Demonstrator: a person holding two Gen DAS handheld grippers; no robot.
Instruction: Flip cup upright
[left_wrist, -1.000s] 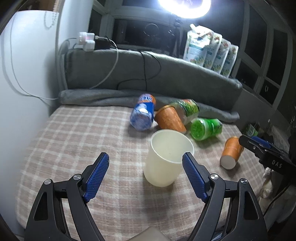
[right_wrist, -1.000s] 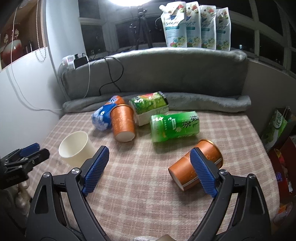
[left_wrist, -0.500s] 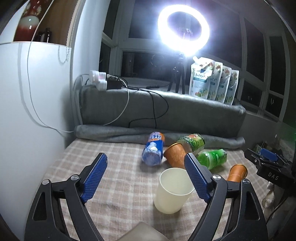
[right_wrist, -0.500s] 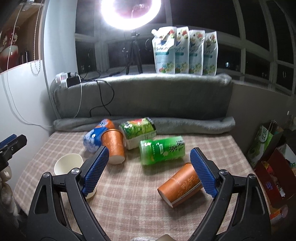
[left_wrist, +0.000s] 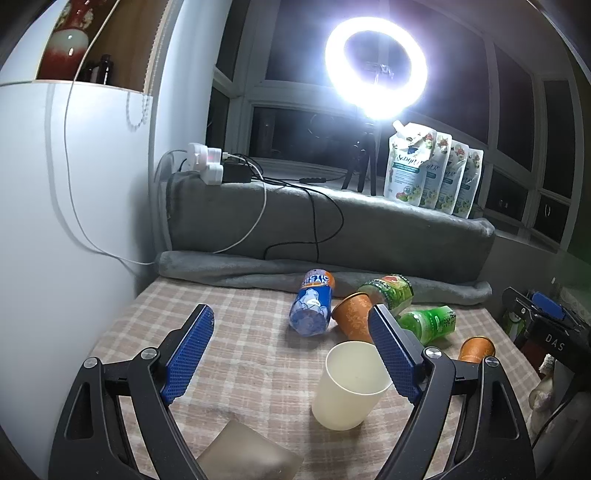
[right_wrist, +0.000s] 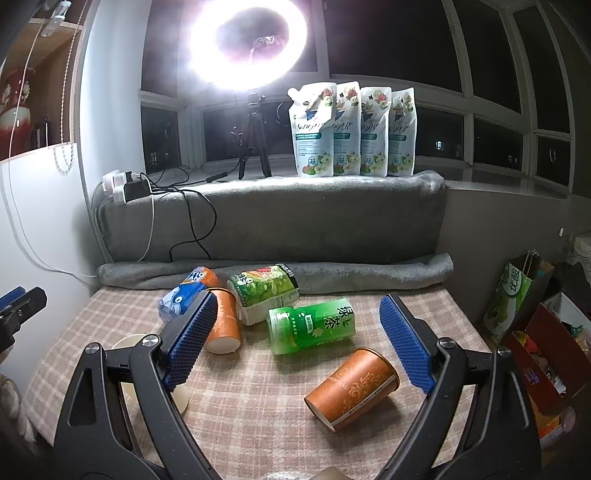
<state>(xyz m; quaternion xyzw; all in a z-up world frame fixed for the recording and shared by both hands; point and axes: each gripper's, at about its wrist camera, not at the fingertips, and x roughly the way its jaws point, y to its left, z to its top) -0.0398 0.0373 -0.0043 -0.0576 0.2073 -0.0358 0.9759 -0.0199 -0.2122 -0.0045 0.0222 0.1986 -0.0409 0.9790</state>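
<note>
A cream cup (left_wrist: 349, 384) stands upright on the checked tablecloth (left_wrist: 243, 343), just inside my left gripper's right finger. My left gripper (left_wrist: 291, 354) is open and empty, raised above and behind the cup. In the right wrist view the cream cup (right_wrist: 129, 341) is mostly hidden behind the left finger. My right gripper (right_wrist: 297, 341) is open and empty. An orange paper cup (right_wrist: 352, 389) lies on its side below and between its fingers. A second orange cup (right_wrist: 223, 325) lies on its side by the left finger.
A green tea bottle (right_wrist: 312, 325), a green carton (right_wrist: 264, 291) and a blue bottle (right_wrist: 184, 293) lie at the table's back. A grey blanket (right_wrist: 273, 221) covers the ledge behind. Several pouches (right_wrist: 354, 129) and a ring light (right_wrist: 243, 40) stand above. A bag (right_wrist: 517, 291) sits right.
Both grippers have pulled back and tilted upward, so more of the window and ring light shows. The cream cup stays upright in place. Both grippers stay open.
</note>
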